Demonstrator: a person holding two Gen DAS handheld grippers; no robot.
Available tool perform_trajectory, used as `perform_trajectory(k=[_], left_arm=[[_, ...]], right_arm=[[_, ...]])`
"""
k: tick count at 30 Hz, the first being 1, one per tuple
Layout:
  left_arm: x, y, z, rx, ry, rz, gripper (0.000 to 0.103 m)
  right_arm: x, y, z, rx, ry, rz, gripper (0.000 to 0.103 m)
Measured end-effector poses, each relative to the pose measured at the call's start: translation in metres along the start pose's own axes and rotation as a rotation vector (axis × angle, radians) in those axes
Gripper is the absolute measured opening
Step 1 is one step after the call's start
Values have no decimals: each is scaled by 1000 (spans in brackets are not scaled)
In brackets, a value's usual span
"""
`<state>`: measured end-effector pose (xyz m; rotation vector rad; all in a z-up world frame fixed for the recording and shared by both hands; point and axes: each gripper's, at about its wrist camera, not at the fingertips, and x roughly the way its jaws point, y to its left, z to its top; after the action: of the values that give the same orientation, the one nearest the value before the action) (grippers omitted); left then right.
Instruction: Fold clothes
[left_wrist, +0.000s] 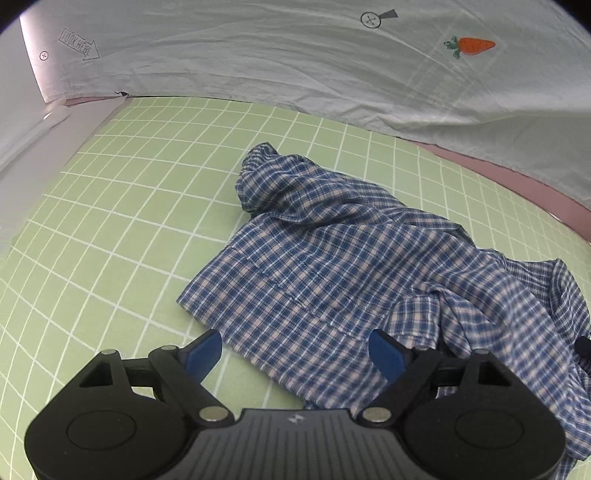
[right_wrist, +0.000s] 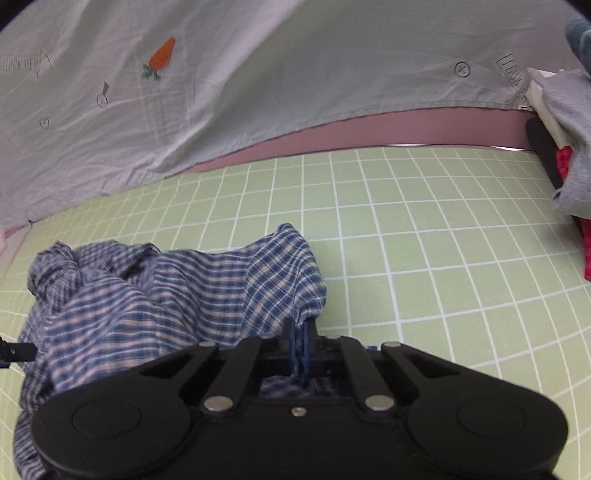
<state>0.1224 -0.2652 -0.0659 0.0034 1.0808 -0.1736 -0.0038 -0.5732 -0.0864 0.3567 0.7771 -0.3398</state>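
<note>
plaid shirt (left_wrist: 332, 266) pinched in right tool (right_wrist: 299, 341); left tool (left_wrist: 295, 350) wide open, empty.

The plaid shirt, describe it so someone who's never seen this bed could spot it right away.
On the green grid sheet, in front of the big pale cloth with the carrot print, lies a crumpled plaid shirt. It is the only blue-and-white checked fabric, and the right gripper pinches its edge.

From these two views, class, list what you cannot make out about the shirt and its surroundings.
- Plaid shirt: its near end is hidden by the open left gripper and cut off by the frame's right edge in the left view.
- Right gripper: shut on the shirt; the pinched part is bunched, unidentifiable.
- Clothes pile, right view: cut off by the edge.
- Print on the pale cloth: blurred there.
</note>
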Motion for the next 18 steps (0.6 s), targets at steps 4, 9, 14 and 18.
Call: perform_trajectory(k=[4,9,14,18], left_arm=[[-29,16,-22,-18,-23,-33,87],[-54,44,-54,7,-31,-21,87],[-69,88,-80,-6,-5,-10,87],[-81,124,-91,0,-11,24,87]], right_arm=[[-36,12,-20,15,-16,50,4],[-49,53,-52,8,-2,106,4],[-61,94,-84,-1,12,162,4],[-66,128,-107,0,26,204,4]])
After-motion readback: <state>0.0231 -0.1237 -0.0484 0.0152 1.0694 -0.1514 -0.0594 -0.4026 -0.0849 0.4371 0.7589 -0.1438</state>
